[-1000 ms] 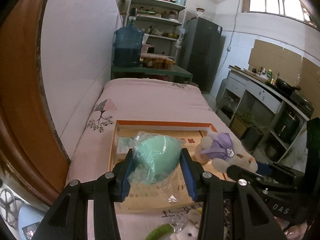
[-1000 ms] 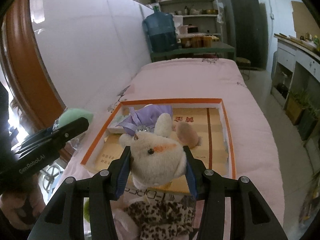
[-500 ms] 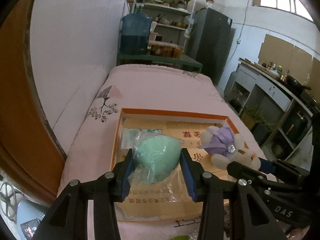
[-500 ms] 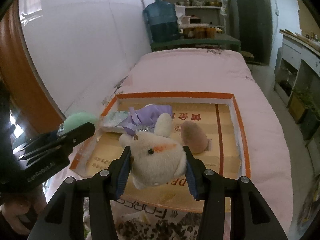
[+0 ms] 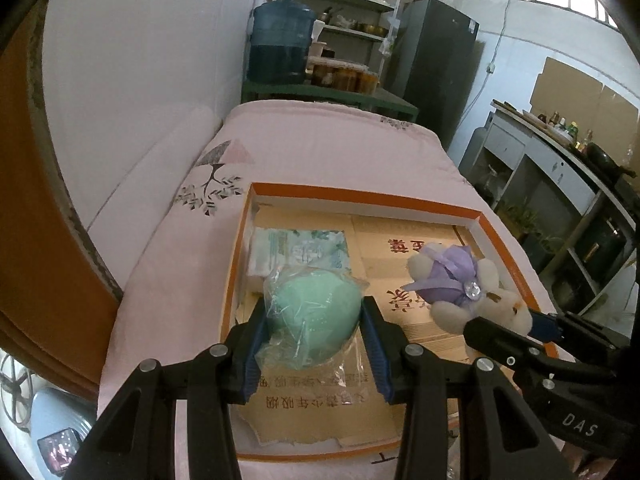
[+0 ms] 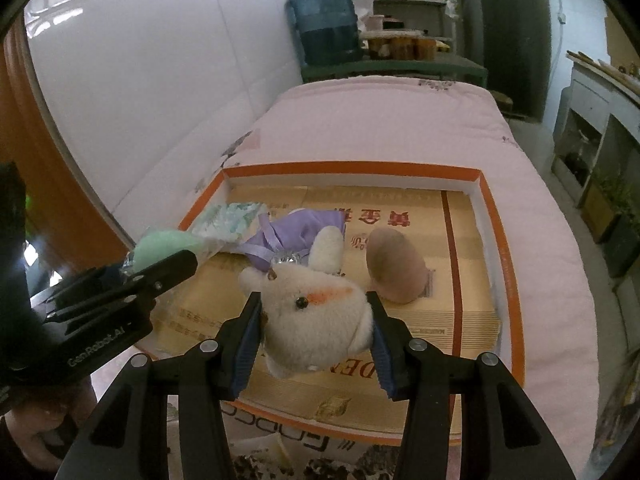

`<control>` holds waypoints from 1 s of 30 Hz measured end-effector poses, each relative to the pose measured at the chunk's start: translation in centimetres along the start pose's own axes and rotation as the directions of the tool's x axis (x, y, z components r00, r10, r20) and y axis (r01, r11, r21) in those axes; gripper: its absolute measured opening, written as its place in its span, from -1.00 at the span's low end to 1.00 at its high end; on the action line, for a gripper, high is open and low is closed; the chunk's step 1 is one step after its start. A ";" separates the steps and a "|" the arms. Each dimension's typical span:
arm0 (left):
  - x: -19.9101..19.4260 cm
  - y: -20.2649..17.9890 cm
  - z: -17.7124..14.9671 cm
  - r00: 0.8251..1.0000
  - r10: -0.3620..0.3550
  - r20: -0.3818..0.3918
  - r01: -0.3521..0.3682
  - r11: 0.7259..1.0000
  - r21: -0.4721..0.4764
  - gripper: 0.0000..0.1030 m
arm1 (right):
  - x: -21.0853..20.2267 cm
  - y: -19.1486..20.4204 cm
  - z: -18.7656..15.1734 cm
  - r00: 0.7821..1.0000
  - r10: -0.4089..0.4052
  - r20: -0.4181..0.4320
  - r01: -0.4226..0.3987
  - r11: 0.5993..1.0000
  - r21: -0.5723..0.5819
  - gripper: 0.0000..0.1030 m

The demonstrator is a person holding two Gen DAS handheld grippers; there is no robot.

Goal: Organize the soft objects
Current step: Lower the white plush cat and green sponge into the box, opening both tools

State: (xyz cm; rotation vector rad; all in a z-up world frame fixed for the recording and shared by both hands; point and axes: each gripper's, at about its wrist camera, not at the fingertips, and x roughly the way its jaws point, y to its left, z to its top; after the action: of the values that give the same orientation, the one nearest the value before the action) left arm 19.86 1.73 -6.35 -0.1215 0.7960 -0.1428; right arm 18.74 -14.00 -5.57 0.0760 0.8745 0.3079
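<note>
While both loads hung over the orange-rimmed box on the bed: left tool clamped a bagged green sponge, right tool a plush rabbit. Advice: lower onto bare cardboard, then release.

The left gripper clamps a mint-green soft ball wrapped in clear plastic between its blue-padded fingers, above the near left part of an orange-rimmed shallow box. The box lies on a bed with a pink cover and is lined with brown cardboard. A pale printed packet lies in its far left corner. At the right, the right gripper holds a plush bunny in a lilac dress over the box.
</note>
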 end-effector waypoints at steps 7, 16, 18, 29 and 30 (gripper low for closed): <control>0.9 0.0 0.0 1.000 0.004 -0.019 -0.004 1.000 0.003 -0.14 | 0.8 0.0 -0.1 1.000 -0.002 -0.016 0.002 1.000 -0.007 -0.02; 2.1 0.0 -0.5 0.999 0.010 -0.049 -0.010 1.000 0.012 -0.14 | 1.8 0.0 -0.3 0.999 -0.003 -0.048 0.002 1.000 -0.019 -0.02; 2.4 -0.1 -0.6 0.998 0.011 -0.056 -0.011 1.000 0.015 -0.14 | 2.0 0.0 -0.3 0.999 -0.004 -0.054 0.003 1.000 -0.021 -0.02; 3.5 0.2 -0.9 0.996 -0.005 -0.084 0.005 1.000 -0.002 -0.13 | 3.3 -0.2 -0.6 0.996 0.006 -0.092 -0.008 1.000 -0.015 -0.02; 3.6 0.2 -0.9 0.996 -0.006 -0.089 0.006 1.000 -0.003 -0.13 | 3.3 -0.2 -0.5 0.996 0.007 -0.093 -0.008 1.000 -0.014 -0.02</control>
State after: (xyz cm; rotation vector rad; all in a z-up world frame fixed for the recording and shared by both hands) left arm 21.77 1.29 -9.53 -0.1211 0.8843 -0.1536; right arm 20.36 -13.22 -8.41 0.0519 0.9644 0.3265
